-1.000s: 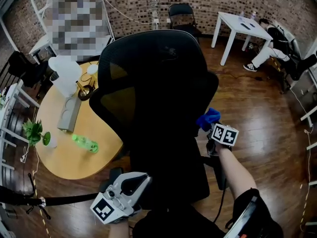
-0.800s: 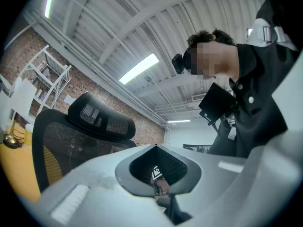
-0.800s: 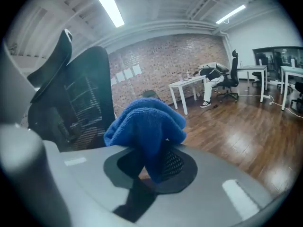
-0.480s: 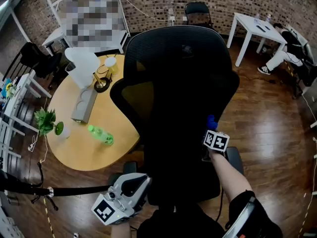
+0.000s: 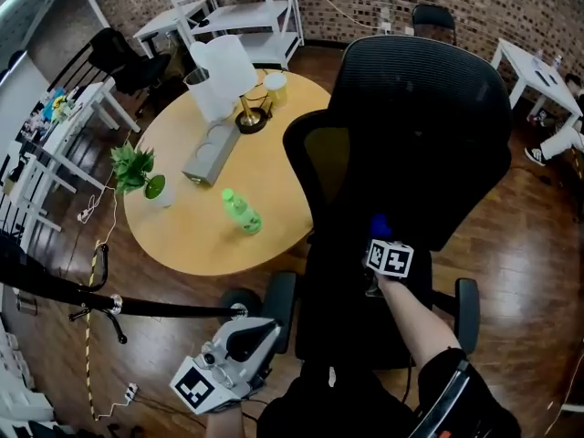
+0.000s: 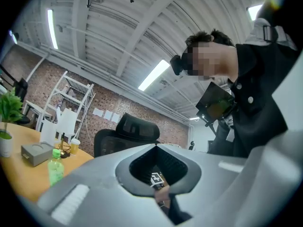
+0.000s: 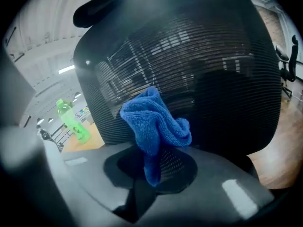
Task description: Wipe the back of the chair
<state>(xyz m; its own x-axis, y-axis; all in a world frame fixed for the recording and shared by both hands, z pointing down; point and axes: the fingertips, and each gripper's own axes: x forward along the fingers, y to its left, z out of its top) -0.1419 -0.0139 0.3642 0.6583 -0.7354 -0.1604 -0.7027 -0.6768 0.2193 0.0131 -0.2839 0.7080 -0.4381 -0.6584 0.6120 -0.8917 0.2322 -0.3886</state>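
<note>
Cloth (image 7: 154, 126), blue and bunched, is clamped in my right gripper (image 7: 152, 171): the jaws pinch its lower tail while the loose bulk lies against the black mesh of the chair back (image 7: 199, 56). In the head view that gripper sits low on the near face of the back, a little left of its middle. My left gripper (image 5: 255, 338) hangs near and low on the left, jaws together on nothing, well apart from the chair. To wipe well, I judge I should press the wad flat on the mesh, not drag its tip. I should then sweep in overlapping strokes up to the top edge and out to both sides, watching for the chair swivelling away. The round surface (image 5: 173, 235) with the green bottle (image 5: 241, 213) lies beyond the chair on the left
</note>
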